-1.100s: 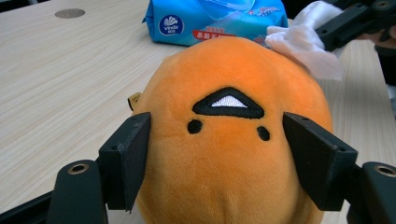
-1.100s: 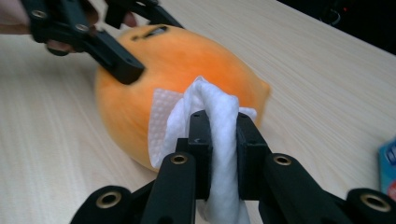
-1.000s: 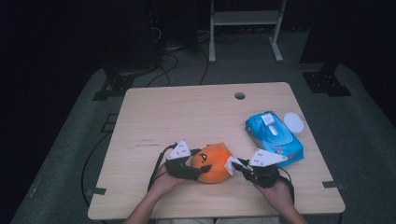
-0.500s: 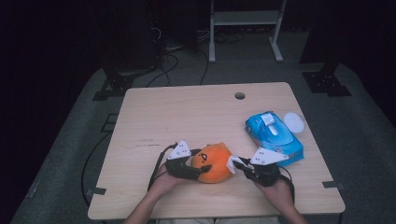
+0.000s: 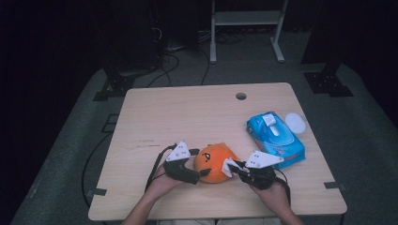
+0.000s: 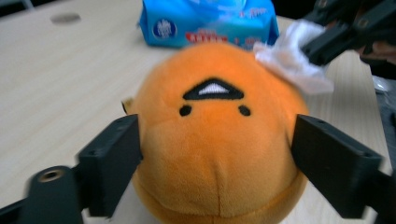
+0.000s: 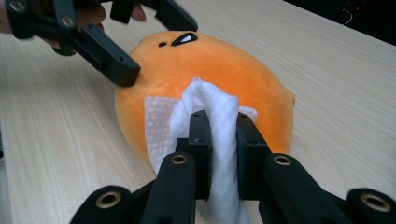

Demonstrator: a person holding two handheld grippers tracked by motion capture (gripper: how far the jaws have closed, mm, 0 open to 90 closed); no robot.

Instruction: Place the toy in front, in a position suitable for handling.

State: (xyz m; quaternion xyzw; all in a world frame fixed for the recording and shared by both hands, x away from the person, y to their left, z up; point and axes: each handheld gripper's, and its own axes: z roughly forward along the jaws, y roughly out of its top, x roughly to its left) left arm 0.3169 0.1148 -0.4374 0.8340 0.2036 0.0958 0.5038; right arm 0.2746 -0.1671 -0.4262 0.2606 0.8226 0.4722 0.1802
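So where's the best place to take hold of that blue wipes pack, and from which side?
Probably across the short width of the blue wipes pack, coming down from above with the jaws on its two long sides. It lies flat on the table, a soft oblong with a white flap on top, so gripping mid-length, clear of the flap, seems safest. The white lid beside its far end leaves little room there.
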